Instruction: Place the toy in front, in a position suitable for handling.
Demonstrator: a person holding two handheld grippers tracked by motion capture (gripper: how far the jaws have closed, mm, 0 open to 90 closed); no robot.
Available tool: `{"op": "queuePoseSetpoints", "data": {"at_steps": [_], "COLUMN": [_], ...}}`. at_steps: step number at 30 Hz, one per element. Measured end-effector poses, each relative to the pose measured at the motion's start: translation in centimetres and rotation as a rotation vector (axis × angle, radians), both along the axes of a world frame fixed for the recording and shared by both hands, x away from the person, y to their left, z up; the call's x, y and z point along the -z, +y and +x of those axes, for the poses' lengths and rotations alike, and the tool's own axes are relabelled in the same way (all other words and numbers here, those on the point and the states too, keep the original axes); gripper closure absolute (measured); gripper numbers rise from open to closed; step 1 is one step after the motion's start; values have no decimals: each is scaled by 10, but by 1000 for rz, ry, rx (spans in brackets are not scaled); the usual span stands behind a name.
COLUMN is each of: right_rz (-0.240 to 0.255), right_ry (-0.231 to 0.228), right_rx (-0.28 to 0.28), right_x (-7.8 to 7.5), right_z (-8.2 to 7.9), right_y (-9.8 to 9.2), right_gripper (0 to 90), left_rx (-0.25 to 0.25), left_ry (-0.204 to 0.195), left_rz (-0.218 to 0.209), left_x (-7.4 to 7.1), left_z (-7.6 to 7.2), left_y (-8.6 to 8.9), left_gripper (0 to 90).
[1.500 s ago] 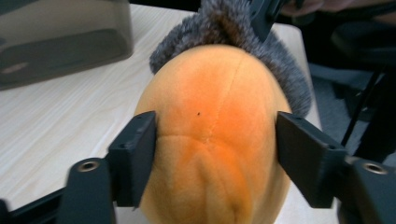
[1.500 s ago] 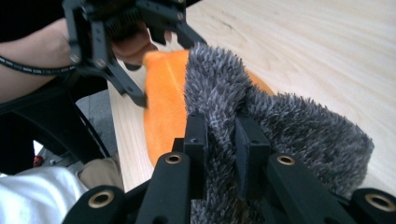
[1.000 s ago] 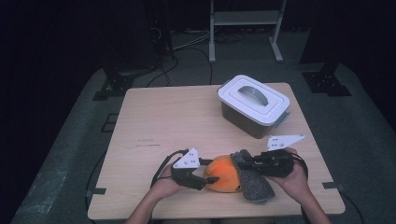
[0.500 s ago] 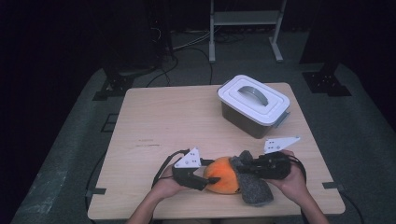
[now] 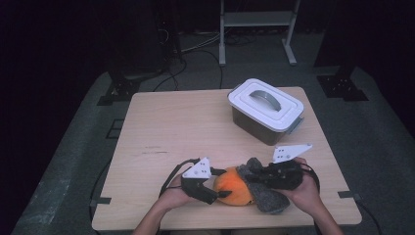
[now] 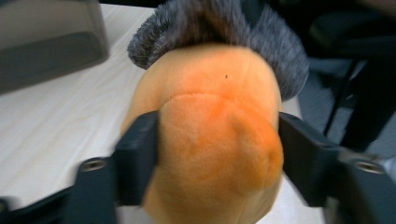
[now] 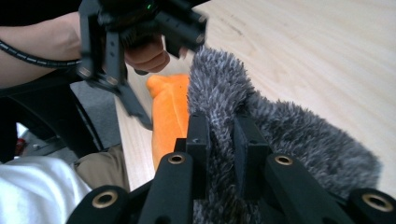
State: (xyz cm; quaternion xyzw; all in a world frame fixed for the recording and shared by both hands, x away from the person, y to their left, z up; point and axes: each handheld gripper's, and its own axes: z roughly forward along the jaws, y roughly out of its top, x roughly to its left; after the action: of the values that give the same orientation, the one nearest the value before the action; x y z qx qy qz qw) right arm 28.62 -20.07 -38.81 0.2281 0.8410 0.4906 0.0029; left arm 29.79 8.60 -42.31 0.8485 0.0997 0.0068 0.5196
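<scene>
An orange plush toy [image 5: 236, 187] with a grey furry part [image 5: 270, 200] lies near the table's front edge. My left gripper [image 5: 220, 194] comes at it from the left. In the left gripper view its black jaws flank the orange body [image 6: 215, 121] and touch it on both sides. They have just been opening, with the plush still between them. My right gripper [image 5: 254, 174] reaches in from the right. In the right gripper view [image 7: 222, 135] its jaws are shut on a fold of the grey fur [image 7: 299, 140], and the orange body [image 7: 170, 112] lies behind it.
A grey storage box with a white handled lid [image 5: 266, 110] stands at the back right of the wooden table [image 5: 186, 127]. Its dark wall [image 6: 46, 42] lies beyond the toy in the left gripper view. Cables and a metal stand [image 5: 257, 19] are on the floor behind the table.
</scene>
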Motion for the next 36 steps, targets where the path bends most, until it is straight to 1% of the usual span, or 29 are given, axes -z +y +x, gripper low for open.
{"op": "queuePoseSetpoints", "data": {"at_steps": [1,2,3,4,5,6,7,9,11,12,13,14,15,16,17,18,19,20,22,23,24,26,27,29,31,33,34,35,36], "right_rz": [13,23,27,25,23,23,27,30,55,61,53,43,37,28,15,13,27,27,9,4,5,9,21,33,34,5,-16,-29,-29], "right_ry": [18,35,39,41,42,40,31,-7,-31,-42,-50,-58,-56,-43,-35,-21,-5,4,9,17,23,2,-8,-36,-53,-63,-62,-59,-52], "right_rx": [-6,-7,-5,0,13,20,30,41,27,19,15,18,18,20,24,25,24,34,63,71,74,69,61,34,-4,-33,-36,-36,-40], "right_x": [3,4,6,6,5,5,3,-4,-11,-14,-16,-16,-14,-11,-6,0,4,7,8,9,8,1,-4,-13,-19,-19,-17,-13,-10], "right_z": [1,2,3,4,5,6,5,2,-3,-4,-5,-6,-5,-3,0,2,5,8,10,10,10,6,3,-3,-9,-13,-13,-12,-10], "right_y": [-1,-2,-4,-6,-8,-10,-11,-10,-7,-5,-3,0,1,1,1,0,-3,-7,-14,-17,-18,-17,-14,-6,6,18,22,24,24], "right_gripper": [775,775,774,774,775,776,778,779,782,782,782,781,781,780,778,777,777,777,778,780,781,781,782,782,783,782,782,782,782], "left_rx": [-11,-15,-14,-19,-28,-36,-48,-66,-83,-92,-97,-99,-97,-94,-90,-85,-77,-71,-62,-56,-51,-49,-49,-47,-41,-32,-29,-26,-21], "left_ry": [20,7,-17,-51,-72,-93,-118,-162,-220,-244,-256,-261,-260,-253,-239,-224,-210,-188,-162,-155,-163,-171,-178,-182,-178,-177,-181,-184,-191], "left_rz": [-14,-10,5,9,8,12,11,-3,-14,-8,-4,4,16,30,22,22,23,19,12,11,16,14,17,18,18,17,22,29,36], "left_x": [0,0,0,0,-1,-2,-3,-5,-7,-8,-9,-8,-7,-6,-4,-4,-4,-4,-4,-4,-4,-4,-4,-5,-5,-6,-5,-5,-5], "left_z": [1,1,0,-2,-3,-4,-5,-7,-10,-12,-13,-13,-13,-12,-11,-10,-9,-8,-7,-7,-7,-9,-10,-12,-13,-14,-14,-14,-14], "left_y": [0,-1,-1,-2,-3,-3,-4,-4,-6,-8,-9,-9,-9,-9,-7,-7,-6,-5,-3,-3,-4,-6,-7,-10,-12,-13,-13,-13,-12], "left_gripper": [186,191,227,276,347,387,413,454,470,472,473,471,469,464,456,441,418,395,378,379,384,395,399,400,389,382,381,385,391]}}
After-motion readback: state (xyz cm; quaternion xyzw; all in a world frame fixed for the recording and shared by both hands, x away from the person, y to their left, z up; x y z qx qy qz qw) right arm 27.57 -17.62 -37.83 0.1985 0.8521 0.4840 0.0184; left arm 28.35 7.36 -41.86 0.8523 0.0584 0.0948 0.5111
